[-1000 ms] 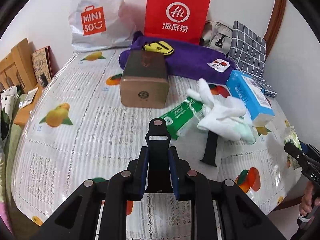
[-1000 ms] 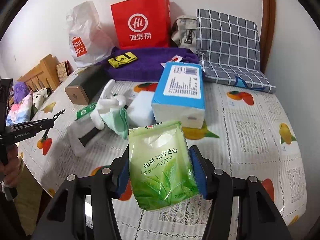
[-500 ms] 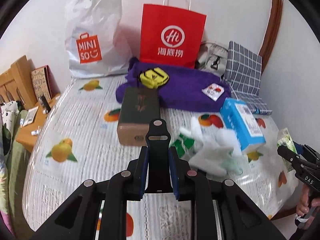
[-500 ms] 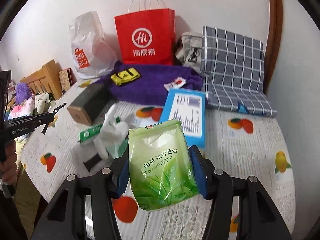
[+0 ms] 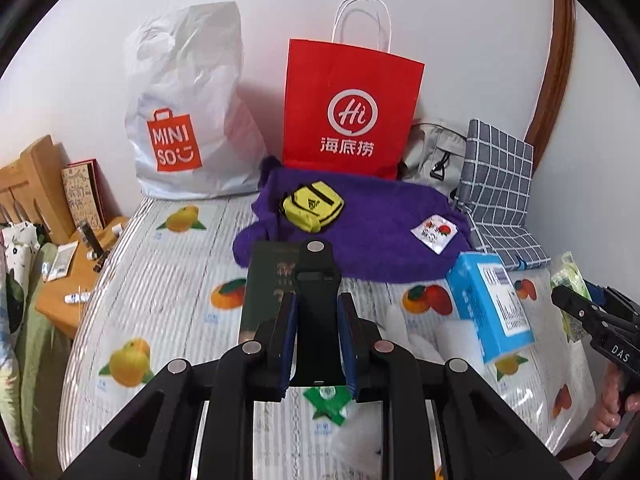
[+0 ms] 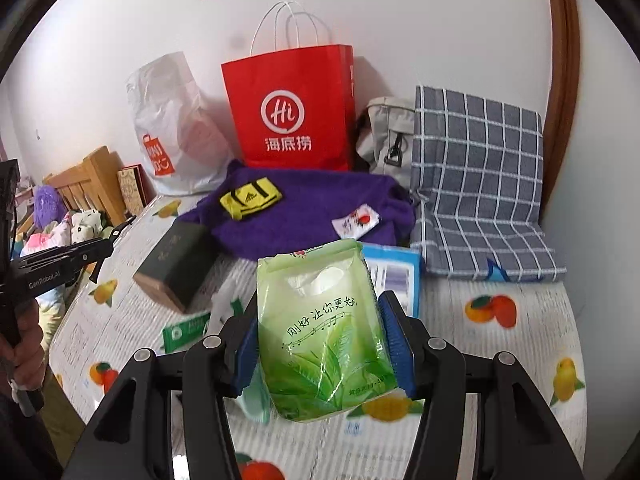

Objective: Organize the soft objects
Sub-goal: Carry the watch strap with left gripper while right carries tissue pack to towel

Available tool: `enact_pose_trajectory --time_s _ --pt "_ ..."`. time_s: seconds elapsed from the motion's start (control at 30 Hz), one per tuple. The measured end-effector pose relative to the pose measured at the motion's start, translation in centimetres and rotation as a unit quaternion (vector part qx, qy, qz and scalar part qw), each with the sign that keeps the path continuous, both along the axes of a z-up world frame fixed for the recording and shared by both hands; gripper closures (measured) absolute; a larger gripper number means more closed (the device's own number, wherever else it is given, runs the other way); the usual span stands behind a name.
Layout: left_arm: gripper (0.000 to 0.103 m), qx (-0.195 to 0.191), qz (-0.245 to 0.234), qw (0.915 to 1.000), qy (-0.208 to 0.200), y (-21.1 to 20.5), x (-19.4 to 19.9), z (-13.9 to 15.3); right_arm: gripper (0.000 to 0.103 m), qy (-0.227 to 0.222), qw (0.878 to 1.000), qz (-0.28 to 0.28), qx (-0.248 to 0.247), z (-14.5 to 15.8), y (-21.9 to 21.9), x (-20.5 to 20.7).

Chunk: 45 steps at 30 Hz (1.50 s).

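Glossy green plastic tissue pack (image 6: 326,332), soft and crinkled, sits pinched between the blue pads of the right hand-held gripper (image 6: 324,344), lifted above the fruit-print counter (image 6: 520,344). The left hand-held gripper (image 5: 316,328) is clamped on a flat black strap (image 5: 316,280) (rigid-looking). Beyond lie a fuzzy purple towel (image 5: 372,232), a blue tissue box (image 5: 488,304) and a red paper bag (image 5: 352,108).

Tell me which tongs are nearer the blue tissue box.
Right. The right tongs, clamping a green tissue pack, are just in front of the blue tissue box; the left tongs, gripping a black strap, are farther to its left.
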<state>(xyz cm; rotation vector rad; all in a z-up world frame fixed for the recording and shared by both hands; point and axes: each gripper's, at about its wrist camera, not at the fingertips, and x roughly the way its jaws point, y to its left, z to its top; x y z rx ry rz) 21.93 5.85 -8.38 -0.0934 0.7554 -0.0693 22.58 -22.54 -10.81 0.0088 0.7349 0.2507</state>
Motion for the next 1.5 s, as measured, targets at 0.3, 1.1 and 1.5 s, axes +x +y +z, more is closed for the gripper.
enact_pose_trajectory --time_s 0.3,1.1,1.5 --pt "0.083 -0.018 0.009 0.9997 -0.012 0.7 3.9 0.5 0.048 0.004 1.000 0.006 0.028 1.6 0.5 5.1" --pt "0.083 0.001 0.000 1.0000 0.007 -0.8 12.6 1.6 0.048 -0.013 0.998 0.031 0.057 3.1 1.4 15.8" --pt "0.083 0.005 -0.001 0.9999 0.016 -0.6 17.4 0.4 0.048 0.005 0.997 0.044 0.064 0.6 3.1 20.0"
